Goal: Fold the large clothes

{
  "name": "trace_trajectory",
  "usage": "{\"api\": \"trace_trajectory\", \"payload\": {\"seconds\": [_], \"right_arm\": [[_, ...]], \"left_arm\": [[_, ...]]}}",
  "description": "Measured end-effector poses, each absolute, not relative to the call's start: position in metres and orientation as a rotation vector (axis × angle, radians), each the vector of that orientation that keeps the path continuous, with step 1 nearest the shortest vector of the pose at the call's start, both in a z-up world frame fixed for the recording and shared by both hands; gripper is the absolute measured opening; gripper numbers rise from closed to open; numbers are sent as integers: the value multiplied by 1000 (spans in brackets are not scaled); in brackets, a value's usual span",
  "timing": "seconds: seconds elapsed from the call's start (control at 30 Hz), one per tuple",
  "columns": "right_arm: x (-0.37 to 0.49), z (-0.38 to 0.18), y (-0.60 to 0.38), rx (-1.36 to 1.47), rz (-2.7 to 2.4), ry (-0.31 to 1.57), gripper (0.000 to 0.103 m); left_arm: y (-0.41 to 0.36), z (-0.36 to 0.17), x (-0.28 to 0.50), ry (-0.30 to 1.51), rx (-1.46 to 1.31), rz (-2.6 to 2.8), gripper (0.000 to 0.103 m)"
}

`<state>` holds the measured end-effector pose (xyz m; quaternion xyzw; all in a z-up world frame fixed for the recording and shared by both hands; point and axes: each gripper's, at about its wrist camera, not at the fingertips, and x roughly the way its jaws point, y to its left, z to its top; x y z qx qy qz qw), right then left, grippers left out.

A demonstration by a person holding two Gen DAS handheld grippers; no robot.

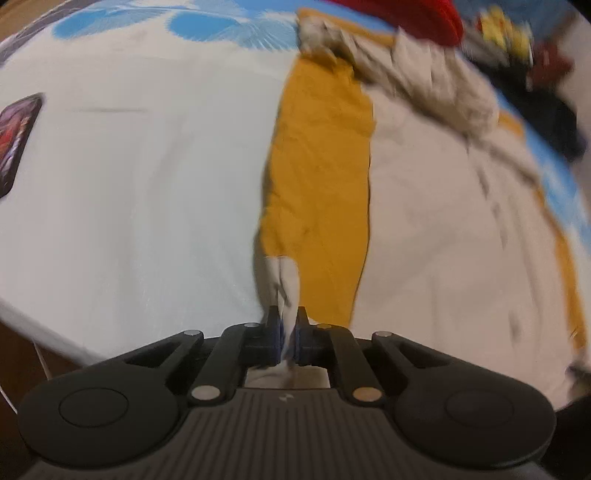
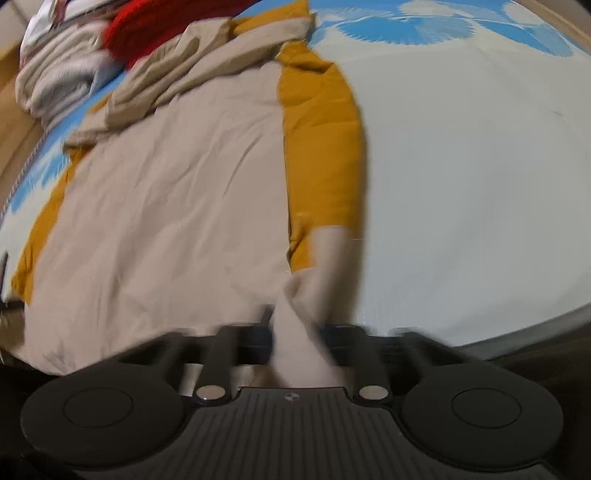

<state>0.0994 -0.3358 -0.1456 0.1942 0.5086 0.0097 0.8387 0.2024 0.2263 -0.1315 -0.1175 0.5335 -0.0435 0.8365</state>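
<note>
Down low, the left gripper [image 1: 287, 314] is pinched tight on a thin bit of the beige cloth [image 1: 443, 240], right at its near edge. The right gripper [image 2: 295, 332] is blurry, but a thick fold of the same cloth [image 2: 166, 221] sits between its jaws, and they look squeezed on it. Both have the near edge, one at each side. The cloth is big and lies spread out on the bed [image 1: 129, 184], on top of a yellow cloth [image 1: 321, 184] that peeks out along its sides. I think it is soft, light and floppy, so it will sag in the middle when lifted and needs two hands. The corners are the best spots to hold, so the edge stays straight for the fold. Farther off, the beige cloth is bunched up. Past that sit a red thing [image 2: 140, 29] and a heap of other clothes [image 2: 55, 74].
</note>
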Motion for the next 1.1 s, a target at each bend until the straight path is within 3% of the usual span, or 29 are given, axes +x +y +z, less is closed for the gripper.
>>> {"api": "trace_trajectory", "payload": {"seconds": [0.13, 0.4, 0.7, 0.9, 1.1], "right_arm": [[91, -109, -347, 462, 75, 935, 5], [52, -9, -361, 494, 151, 638, 3], [-35, 51, -377, 517, 173, 558, 3], [-8, 56, -394, 576, 130, 546, 3], [96, 49, -405, 593, 104, 597, 3]], "left_arm": [[228, -86, 175, 998, -294, -133, 3], [220, -5, 124, 817, -293, -278, 2], [220, 52, 41, 680, -344, -306, 2], [221, 64, 80, 667, -370, -259, 2], [226, 48, 176, 727, -422, -219, 2]]}}
